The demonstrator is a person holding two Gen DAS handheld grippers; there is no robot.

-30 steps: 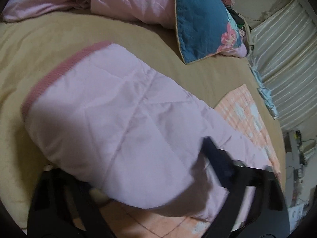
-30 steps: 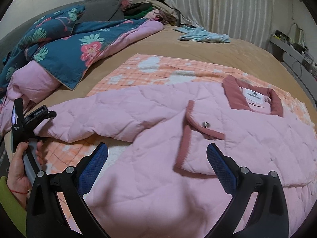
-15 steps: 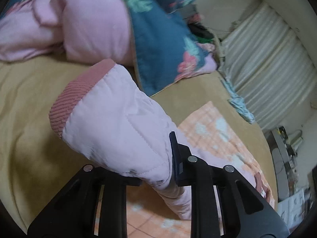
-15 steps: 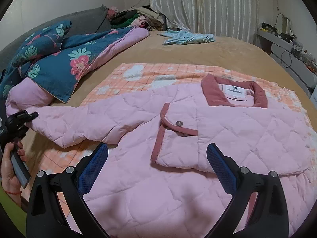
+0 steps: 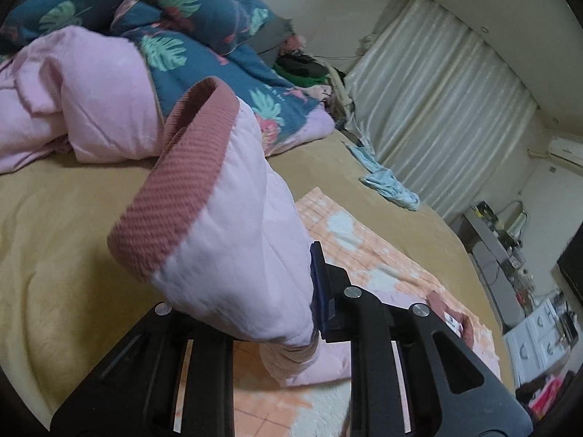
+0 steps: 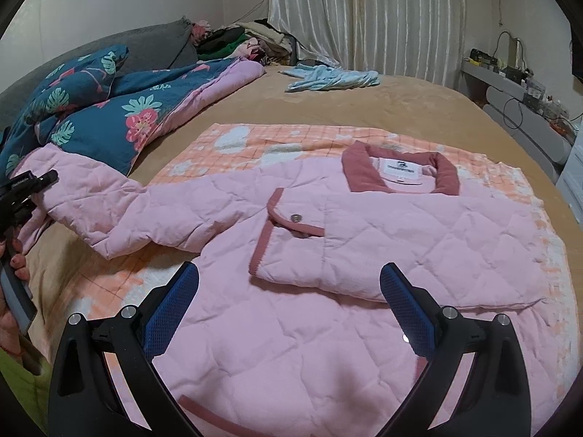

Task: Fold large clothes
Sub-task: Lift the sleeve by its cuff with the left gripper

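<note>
A pink quilted jacket (image 6: 364,240) with a dusty-rose collar lies spread on an orange checked blanket (image 6: 298,138). Its near front panel is folded over, showing a snap button. The jacket's left sleeve (image 5: 233,225) with its ribbed rose cuff (image 5: 175,189) is lifted off the bed, and my left gripper (image 5: 291,291) is shut on it. The right wrist view shows that gripper (image 6: 32,182) at the far left, holding the sleeve (image 6: 109,204) end up. My right gripper (image 6: 289,309) hovers open above the jacket's lower front, with nothing between its blue pads.
A tan bed cover (image 6: 419,105) lies under everything. A teal floral quilt (image 6: 109,109) with pink lining is piled at the left. A light blue garment (image 6: 331,78) lies near the curtain (image 6: 364,14). A clothes heap (image 6: 240,42) sits at the headboard, shelves with clutter (image 6: 517,83) at right.
My left gripper closed on the sleeve and lifted it off the bed, with the cuff now standing up. The right gripper drifted over the jacket, still open.
</note>
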